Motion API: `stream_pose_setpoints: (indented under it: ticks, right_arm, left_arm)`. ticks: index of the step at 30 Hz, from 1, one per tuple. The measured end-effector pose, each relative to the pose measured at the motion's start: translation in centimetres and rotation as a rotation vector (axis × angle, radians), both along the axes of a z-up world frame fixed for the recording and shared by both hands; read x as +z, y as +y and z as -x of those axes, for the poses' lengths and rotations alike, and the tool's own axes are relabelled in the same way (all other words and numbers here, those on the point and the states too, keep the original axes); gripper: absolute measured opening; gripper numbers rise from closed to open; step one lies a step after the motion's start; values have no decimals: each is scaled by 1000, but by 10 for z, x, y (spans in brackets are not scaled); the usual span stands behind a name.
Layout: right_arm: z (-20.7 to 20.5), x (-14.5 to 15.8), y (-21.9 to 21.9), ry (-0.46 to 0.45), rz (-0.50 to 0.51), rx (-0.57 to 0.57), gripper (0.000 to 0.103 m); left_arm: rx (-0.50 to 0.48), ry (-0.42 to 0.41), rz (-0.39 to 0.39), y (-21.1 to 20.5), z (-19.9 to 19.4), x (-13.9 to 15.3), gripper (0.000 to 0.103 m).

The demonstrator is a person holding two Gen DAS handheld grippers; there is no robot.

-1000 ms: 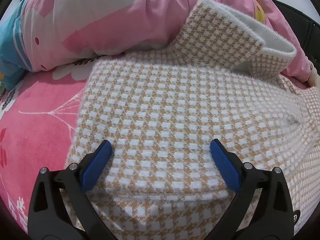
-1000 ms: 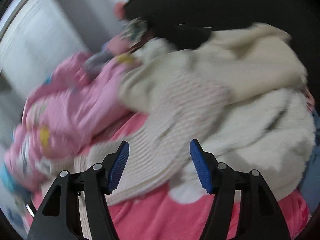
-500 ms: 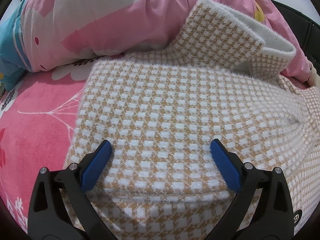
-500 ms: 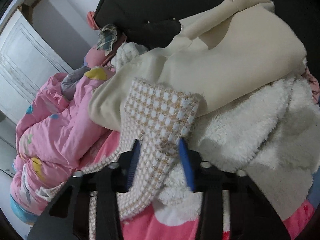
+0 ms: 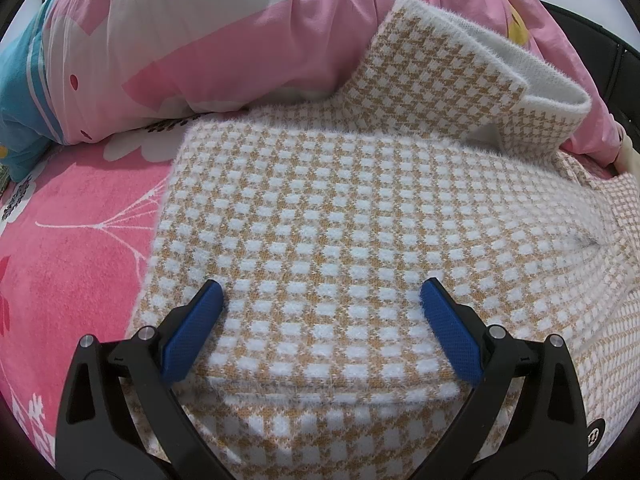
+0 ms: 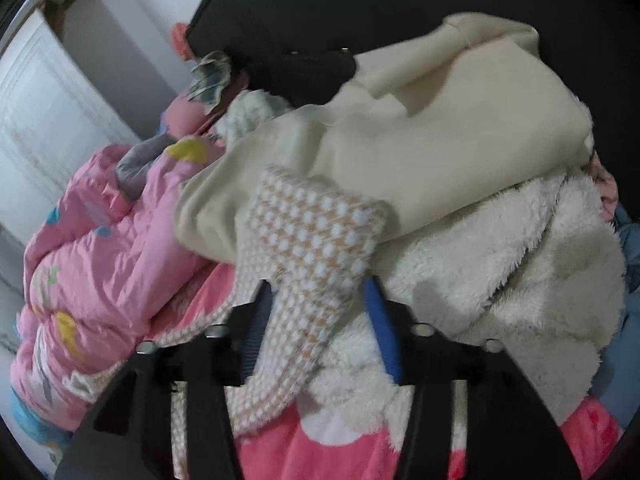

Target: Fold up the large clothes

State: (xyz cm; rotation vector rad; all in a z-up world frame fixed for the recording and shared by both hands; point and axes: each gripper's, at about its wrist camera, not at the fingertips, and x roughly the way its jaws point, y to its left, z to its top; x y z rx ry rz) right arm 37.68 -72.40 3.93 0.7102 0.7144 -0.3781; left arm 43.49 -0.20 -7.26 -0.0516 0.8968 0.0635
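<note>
L tool (image 5: 320, 300) sits low over the folded houndstooth sweater (image 5: 320, 216), blue pads (image 5: 196, 330) spread wide apart w/ the tan-and-white knit lying flat between and under them; nothing pinched. The sweater's body is folded into a thick block on the bed, its near folded edge running just in front of the L tool's fingers. One sleeve (image 5: 440, 60) lies bent up at the far side, cuff resting against the pink quilt (image 5: 200, 32) bunched along the back. To the left of the sweater the pink fleece bed sheet (image 5: 72, 248) w/ white flower print shows bare.

R tool (image 6: 320, 320) has the sweater's other sleeve (image 6: 312, 240) running between its blue pads; its jaws have just been opening and now stand partway apart. The frame is blurry, but the right pad (image 6: 384, 336) looks clear of the knit w/ a gap beside it, so no firm clamp shows. This sleeve's cuff end rests up against a cream garment (image 6: 440, 132) piled on a white fluffy fleece garment (image 6: 520, 272). Pink quilt is heaped to the left in this view, a dark headboard (image 6: 360, 0) behind the pile, white cabinet door (image 6: 44, 112) at far left
</note>
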Motion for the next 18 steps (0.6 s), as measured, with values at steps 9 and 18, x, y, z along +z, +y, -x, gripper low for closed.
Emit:
stream_pose_setpoints:
  ticks: [9,18]
  right_arm:
    - [-19,-15,2,3,40,15,21]
    - [13,67,71,-139,205,123,17]
  left_arm:
    - [1,-3,0,0,1,0,96]
    - [1,-10,7,1,3,1,96]
